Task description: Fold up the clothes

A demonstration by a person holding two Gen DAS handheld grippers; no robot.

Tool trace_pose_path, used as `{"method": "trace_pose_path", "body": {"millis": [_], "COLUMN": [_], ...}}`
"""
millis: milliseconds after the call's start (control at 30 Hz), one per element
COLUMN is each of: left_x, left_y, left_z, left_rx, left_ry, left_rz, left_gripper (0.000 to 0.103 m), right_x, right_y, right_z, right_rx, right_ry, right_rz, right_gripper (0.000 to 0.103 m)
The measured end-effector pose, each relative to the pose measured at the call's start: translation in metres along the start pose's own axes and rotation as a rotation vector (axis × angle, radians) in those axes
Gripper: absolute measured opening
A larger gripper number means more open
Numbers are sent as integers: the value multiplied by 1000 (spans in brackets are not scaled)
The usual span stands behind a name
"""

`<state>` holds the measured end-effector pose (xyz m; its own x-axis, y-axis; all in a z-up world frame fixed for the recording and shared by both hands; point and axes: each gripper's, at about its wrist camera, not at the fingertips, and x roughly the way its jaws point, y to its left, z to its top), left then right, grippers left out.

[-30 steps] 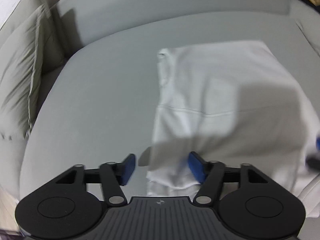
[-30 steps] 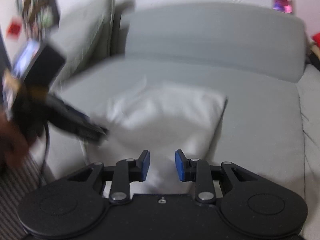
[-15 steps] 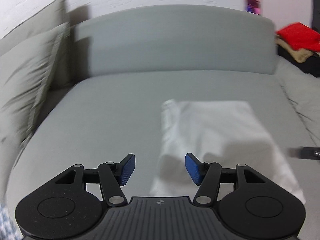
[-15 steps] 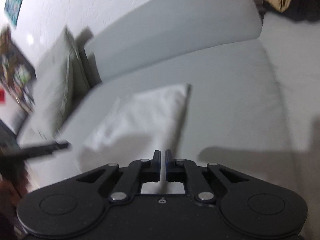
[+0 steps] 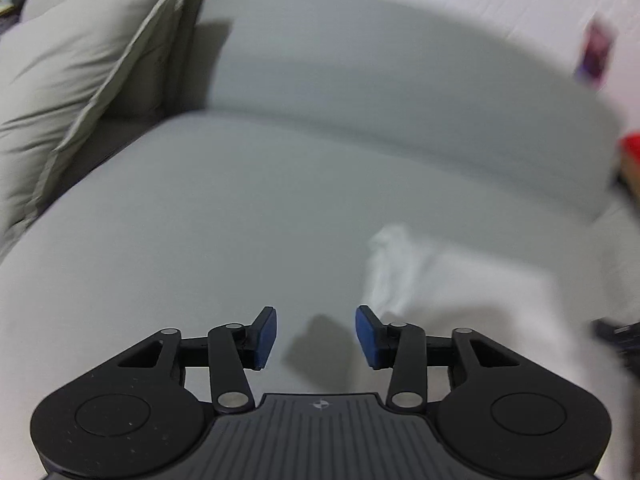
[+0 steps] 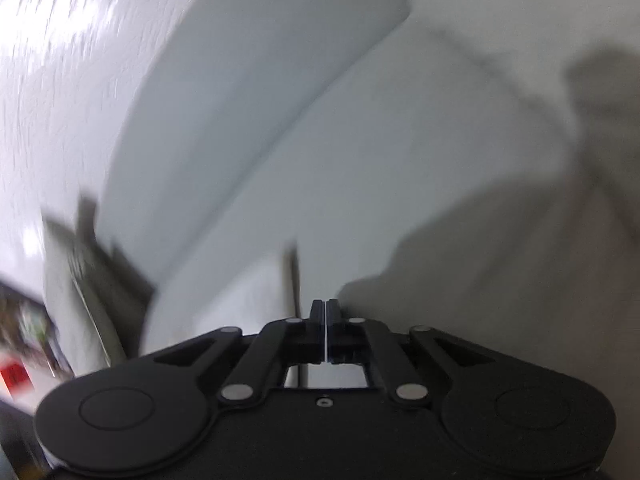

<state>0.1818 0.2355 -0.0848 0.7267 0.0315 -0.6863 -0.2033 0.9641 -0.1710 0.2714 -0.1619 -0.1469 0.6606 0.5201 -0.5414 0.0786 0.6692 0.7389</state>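
Cloth, white and folded, lies on the grey sofa just right of the left hand-held gripper, whose jaws have just been closing yet stand apart with nothing between them. Right hand-held gripper has its jaws pressed together, empty, beside the cloth's edge. Both views are smeared. Risk, as I judge it: a hasty sweep could snag the loose corner and undo the fold, or closed jaws could drag the cloth askew
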Motion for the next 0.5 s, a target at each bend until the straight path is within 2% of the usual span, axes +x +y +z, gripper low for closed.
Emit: {"method": "trace_pose_path", "body": {"millis": [67, 133, 200, 267, 300, 333, 367, 400, 433, 467, 500], "left_x": [7, 31, 62, 94, 107, 116, 120, 117, 113, 106, 97], "left_y": [-15, -37, -59, -66, -64, -58, -49, -40, -33, -25, -18], "left_z": [10, 13, 9, 4, 2, 2, 4, 7, 11, 15, 20], "left_rx": [11, 77, 167, 228, 236, 219, 170, 109, 52, 13, -11], "left_ry": [-25, -15, 7, 25, 33, 38, 36, 25, 11, 6, 7], "left_rz": [-107, -150, -114, -5, 51, 95, 115, 141, 183, 208, 218], "left_gripper": [46, 49, 50, 45, 45, 48, 56, 55, 52, 38, 37], "right_x": [0, 8, 33, 60, 77, 85, 90, 95, 92, 85, 77], "right_y": [12, 26, 35, 44, 44, 39, 33, 26, 21, 15, 12], "right_z": [4, 1, -5, -10, -13, -12, -10, -8, -3, 4, 10], "right_rx": [-26, -42, -71, -101, -99, -97, -96, -95, -69, -36, -10], "right_ry": [-22, -41, 58, 170, 232, 217, 183, 148, 76, -5, -71], "right_rz": [43, 83, 138, 192, 187, 162, 133, 104, 62, 18, -42], "right_gripper": [6, 10, 11, 11, 11, 7, 0, 0, 0, 0, 0]}}
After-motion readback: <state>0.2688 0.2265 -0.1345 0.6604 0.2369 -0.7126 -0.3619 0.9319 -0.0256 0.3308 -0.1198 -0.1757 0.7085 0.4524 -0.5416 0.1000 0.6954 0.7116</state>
